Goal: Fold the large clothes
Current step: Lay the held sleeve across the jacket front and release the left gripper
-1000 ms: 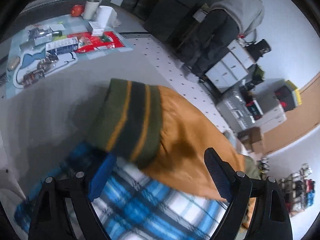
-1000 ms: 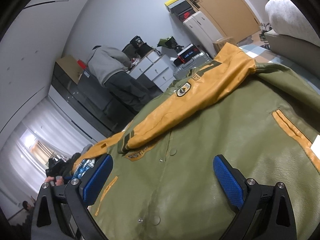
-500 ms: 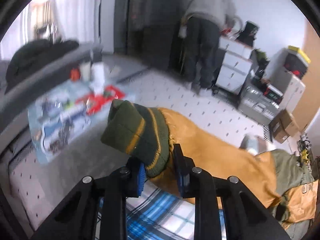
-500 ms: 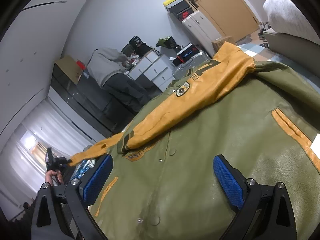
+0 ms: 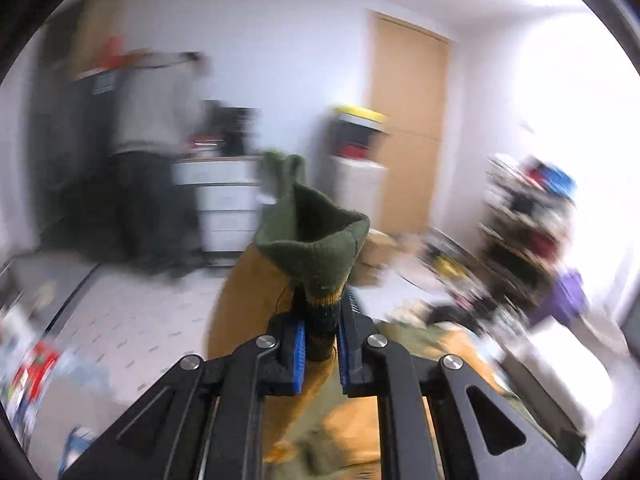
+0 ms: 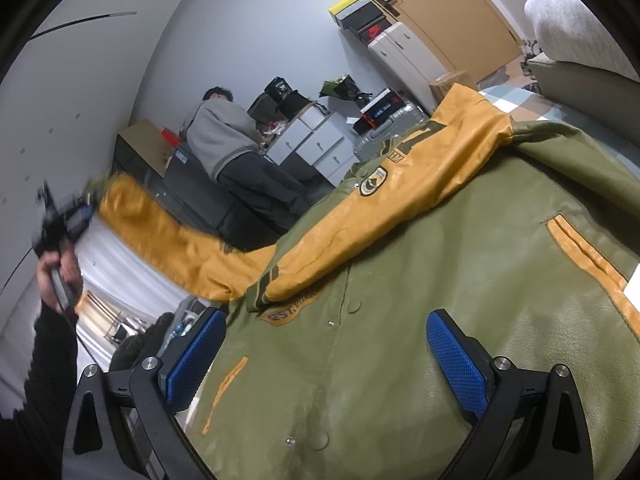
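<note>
Left gripper (image 5: 322,336) pinches the jacket's knit cuff (image 5: 316,248), sleeve (image 6: 168,248) lifted; right gripper (image 6: 326,360) gapes wide above the jacket (image 6: 440,264).

The jacket (image 6: 420,288) is the landmark. Above its green front the air is free, and the right gripper (image 6: 324,354) stands over it with jaws wide and nothing between. One sleeve (image 6: 168,240) stretches taut off its left edge, barring passage there. Beyond its far edge stand drawers (image 6: 316,144), a suitcase (image 6: 400,62) and a person (image 6: 236,160).
</note>
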